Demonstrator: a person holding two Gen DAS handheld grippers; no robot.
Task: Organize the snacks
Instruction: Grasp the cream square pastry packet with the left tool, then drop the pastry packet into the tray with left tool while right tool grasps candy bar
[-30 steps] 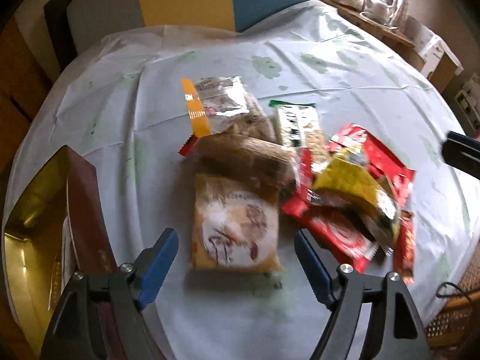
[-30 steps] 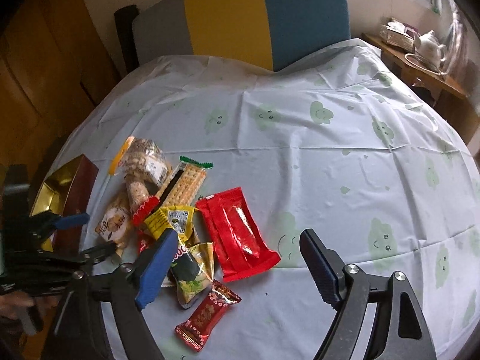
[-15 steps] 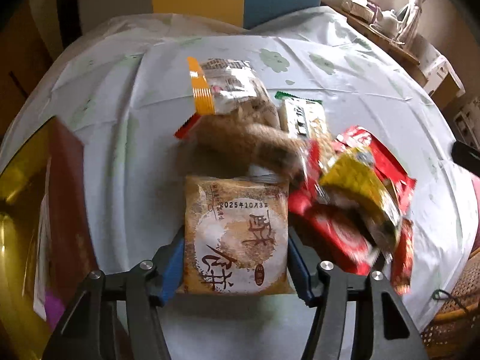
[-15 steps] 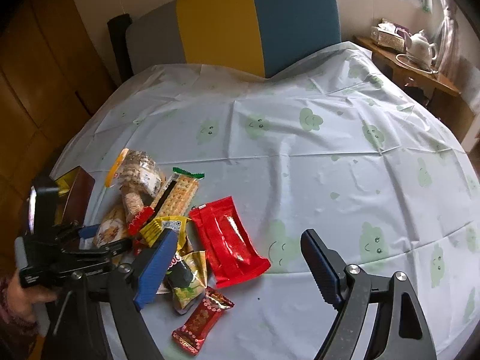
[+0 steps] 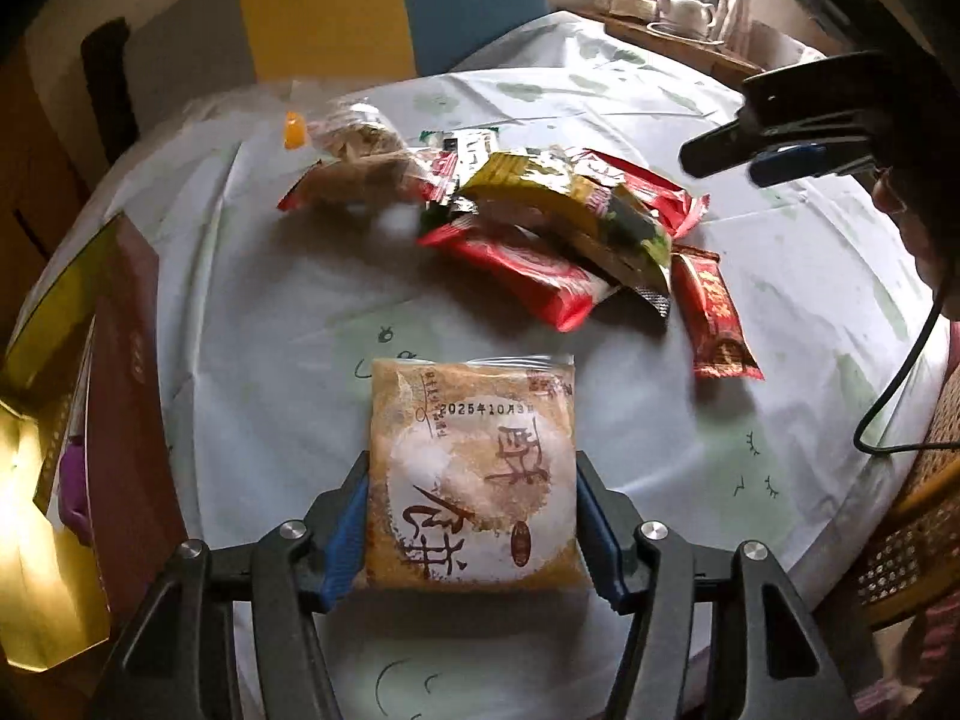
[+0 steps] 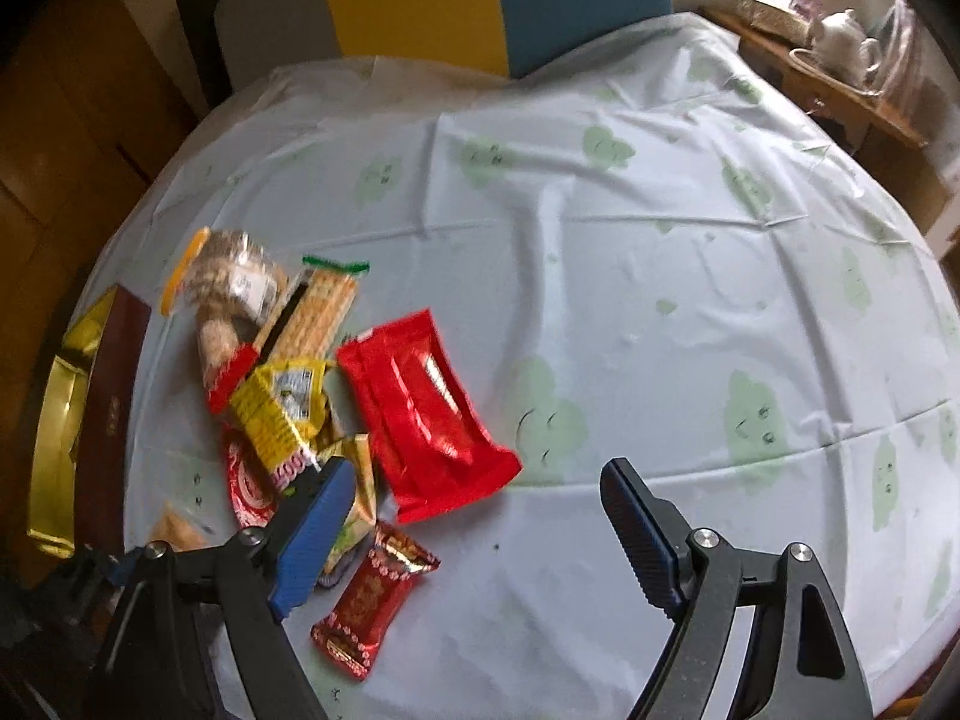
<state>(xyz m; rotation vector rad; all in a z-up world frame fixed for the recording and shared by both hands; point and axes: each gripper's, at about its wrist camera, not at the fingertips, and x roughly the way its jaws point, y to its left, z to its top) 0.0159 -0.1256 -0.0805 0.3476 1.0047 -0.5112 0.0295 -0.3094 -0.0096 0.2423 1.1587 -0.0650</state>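
Note:
My left gripper (image 5: 472,516) is shut on a tan square pastry packet (image 5: 474,420), its blue pads pressing both sides, above the near part of the table and apart from the snack pile (image 5: 540,222). The pile holds a yellow packet, red packets, a cracker sleeve and a clear bag. My right gripper (image 6: 477,480) hovers over the pile's right edge, jaws closing with nothing between them. A big red packet (image 6: 426,414) lies just beyond its left finger and a small dark red packet (image 6: 372,594) just under it. An open gold-lined maroon box (image 5: 120,360) stands at the left.
The round table wears a pale cloth with green cloud prints (image 6: 660,300). A yellow and blue chair back (image 6: 480,0) stands behind it, and a side table with a teapot (image 6: 840,42) at the far right. A person (image 5: 924,210), a black cable (image 5: 900,390) and a wicker seat (image 5: 912,540) border the right.
My left gripper dropped over the pastry packet, closed on it and drew it away from the pile toward the near edge. My right gripper sank slightly and its jaws narrowed.

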